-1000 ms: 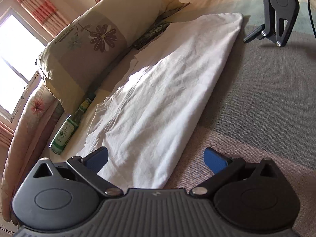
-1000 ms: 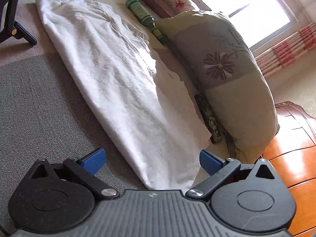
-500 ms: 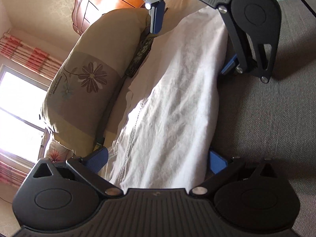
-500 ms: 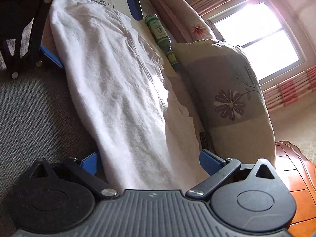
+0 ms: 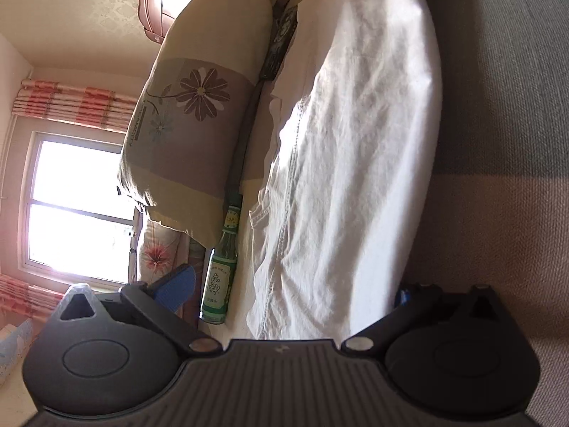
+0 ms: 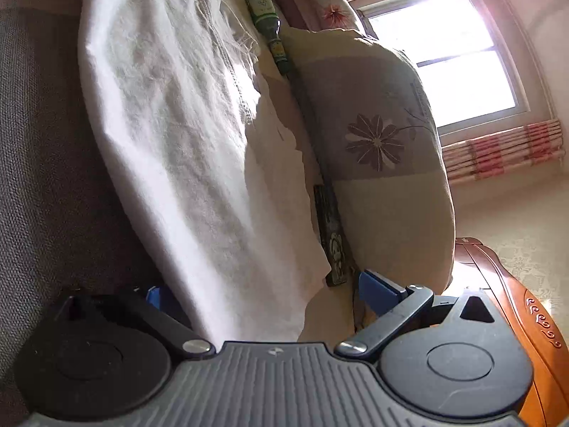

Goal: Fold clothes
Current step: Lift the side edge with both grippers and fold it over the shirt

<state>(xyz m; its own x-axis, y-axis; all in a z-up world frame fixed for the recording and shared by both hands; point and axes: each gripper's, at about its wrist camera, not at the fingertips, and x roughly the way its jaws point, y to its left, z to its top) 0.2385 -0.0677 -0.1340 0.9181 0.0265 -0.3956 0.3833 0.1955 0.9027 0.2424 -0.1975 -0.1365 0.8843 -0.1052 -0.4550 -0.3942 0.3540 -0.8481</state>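
Left wrist view: left gripper (image 5: 295, 295) wide open, straddling one end of cloth (image 5: 348, 163), nothing clamped. Right wrist view: right gripper (image 6: 263, 293) wide open astride opp. end, nothing clamped. Cloth lies lengthwise on bed (image 5: 498, 142) near edge by pillow (image 5: 199, 135).

Risks:
- Jaws close on top layer only: fold slips, layers separate.
- Bottle (image 5: 218, 277) just beside cloth: lift or drag may roll it.
- Uneven lift betw. ends: skewed fold.

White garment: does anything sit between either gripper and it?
Nothing visible does. The white garment already lies between the open fingers of the left gripper and right gripper. The green bottle lies off beside it.
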